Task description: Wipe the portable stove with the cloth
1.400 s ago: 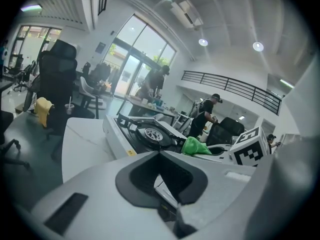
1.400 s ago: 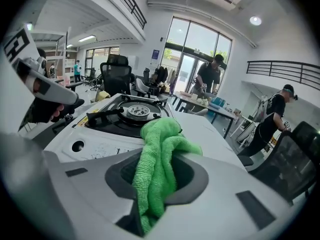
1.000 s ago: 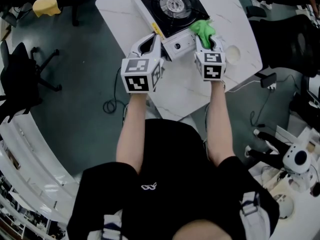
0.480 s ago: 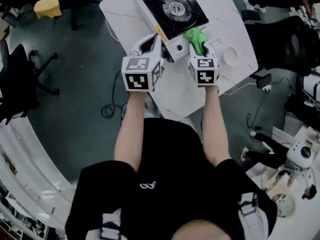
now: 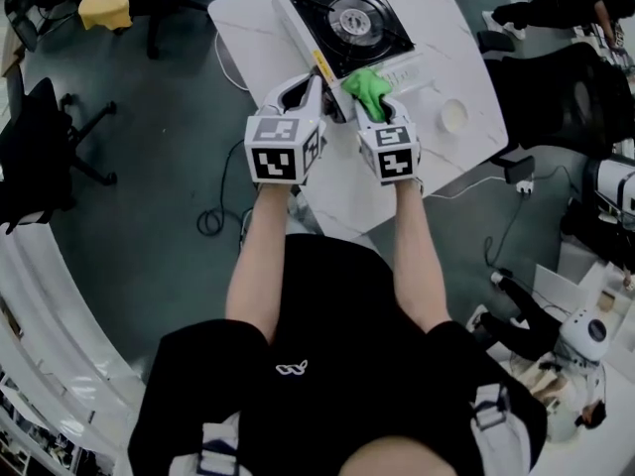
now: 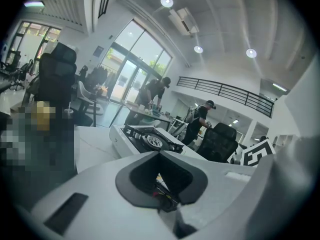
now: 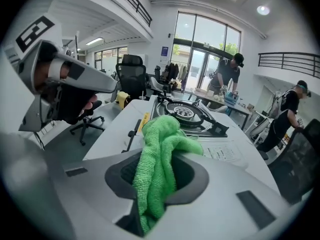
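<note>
The portable stove (image 5: 352, 18) has a white body and a black top with a round burner, and stands at the far side of the white table (image 5: 357, 186). My right gripper (image 5: 375, 107) is shut on a bunched green cloth (image 5: 366, 88), which rests at the stove's front edge near its left corner. In the right gripper view the cloth (image 7: 159, 156) fills the closed jaws of the gripper (image 7: 167, 151), with the stove (image 7: 187, 115) just ahead. My left gripper (image 5: 303, 92) is shut and empty beside the stove's front left corner; its own view shows the stove (image 6: 147, 138) beyond the gripper (image 6: 161, 153).
A small white round dish (image 5: 453, 115) sits on the table to the right of the stove. Black office chairs (image 5: 40, 147) stand at the left and another chair (image 5: 556, 87) at the right. A cable (image 5: 213, 216) lies on the floor by the table's left edge. People stand at desks in the background.
My right gripper has carried the green cloth leftward along the stove's front edge, from its right corner toward the left gripper. The left gripper has barely moved.
</note>
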`<control>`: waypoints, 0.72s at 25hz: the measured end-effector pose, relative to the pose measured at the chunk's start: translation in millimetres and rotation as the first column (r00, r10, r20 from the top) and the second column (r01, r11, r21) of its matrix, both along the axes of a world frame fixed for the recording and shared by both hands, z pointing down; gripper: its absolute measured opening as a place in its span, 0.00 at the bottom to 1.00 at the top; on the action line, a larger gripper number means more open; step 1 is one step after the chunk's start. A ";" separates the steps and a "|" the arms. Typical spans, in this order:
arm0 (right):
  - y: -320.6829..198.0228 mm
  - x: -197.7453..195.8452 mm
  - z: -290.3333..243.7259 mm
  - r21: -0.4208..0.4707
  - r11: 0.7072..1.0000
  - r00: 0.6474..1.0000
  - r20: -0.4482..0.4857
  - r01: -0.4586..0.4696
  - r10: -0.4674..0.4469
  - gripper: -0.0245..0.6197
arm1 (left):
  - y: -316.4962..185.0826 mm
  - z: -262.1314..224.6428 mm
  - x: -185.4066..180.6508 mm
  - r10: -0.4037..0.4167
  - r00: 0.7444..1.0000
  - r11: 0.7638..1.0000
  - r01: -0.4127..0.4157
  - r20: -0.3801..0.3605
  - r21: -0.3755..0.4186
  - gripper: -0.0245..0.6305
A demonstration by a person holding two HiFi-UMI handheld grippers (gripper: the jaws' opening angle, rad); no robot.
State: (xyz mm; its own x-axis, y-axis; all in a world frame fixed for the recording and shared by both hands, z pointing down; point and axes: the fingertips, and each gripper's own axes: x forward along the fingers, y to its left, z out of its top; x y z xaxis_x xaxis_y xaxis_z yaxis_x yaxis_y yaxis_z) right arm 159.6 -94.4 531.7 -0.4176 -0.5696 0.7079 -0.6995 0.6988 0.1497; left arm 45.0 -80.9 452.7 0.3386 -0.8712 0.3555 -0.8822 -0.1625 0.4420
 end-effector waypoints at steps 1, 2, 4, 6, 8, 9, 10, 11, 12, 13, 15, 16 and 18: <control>4.0 -4.3 0.2 -0.006 1.000 1.000 0.010 0.014 -0.014 0.14 | 1.7 -1.7 -0.4 -0.005 1.000 1.000 0.005 0.003 0.003 0.03; 7.7 -8.9 0.3 -0.010 0.999 0.999 0.016 0.030 -0.030 0.14 | 3.4 -4.0 -1.1 -0.009 1.000 1.000 0.009 0.008 0.007 0.03; 13.8 -17.2 0.3 -0.013 0.998 0.998 0.017 0.067 -0.067 0.15 | 8.0 -9.3 -1.8 -0.014 1.000 1.000 0.014 0.019 0.013 0.03; 16.2 -21.9 -0.2 -0.008 0.996 0.996 0.010 0.090 -0.090 0.15 | 13.9 -14.2 -1.8 -0.022 0.999 1.000 0.021 0.034 0.015 0.03; 19.9 -23.5 -0.3 -0.015 0.995 0.995 0.020 0.098 -0.097 0.15 | 21.8 -17.4 -2.2 -0.034 0.998 0.999 0.034 0.051 0.009 0.03; 21.9 -24.0 -0.6 -0.023 0.995 0.994 0.033 0.101 -0.101 0.15 | 25.6 -19.3 -2.0 -0.038 0.997 0.999 0.037 0.060 0.007 0.03; 22.8 -24.9 -1.2 -0.029 0.994 0.993 0.048 0.105 -0.104 0.15 | 28.8 -21.8 -1.9 -0.040 0.997 0.999 0.040 0.072 0.008 0.03; 23.2 -26.7 -2.1 -0.030 0.994 0.992 0.065 0.109 -0.107 0.15 | 32.2 -24.5 -2.6 -0.044 0.996 0.999 0.044 0.083 0.012 0.03; 24.0 -28.9 -2.5 -0.030 0.993 0.991 0.077 0.116 -0.113 0.15 | 36.7 -26.6 -4.1 -0.051 0.994 0.999 0.050 0.093 0.014 0.03; 25.8 -30.6 -2.2 -0.029 0.992 0.989 0.080 0.127 -0.124 0.15 | 42.3 -27.6 -6.1 -0.061 0.993 0.998 0.059 0.104 0.014 0.03; 29.9 -31.5 -0.6 -0.019 0.987 0.986 0.053 0.160 -0.158 0.15 | 55.3 -27.8 -10.9 -0.082 0.989 0.997 0.081 0.126 0.007 0.03; 31.1 -32.3 -0.9 -0.015 0.985 0.984 0.043 0.172 -0.172 0.15 | 61.5 -28.3 -13.9 -0.092 0.986 0.996 0.093 0.139 0.004 0.03; 33.1 -36.8 -5.5 -0.015 0.985 0.983 0.072 0.172 -0.170 0.15 | 73.4 -31.2 -21.1 -0.114 0.980 0.993 0.115 0.165 0.003 0.03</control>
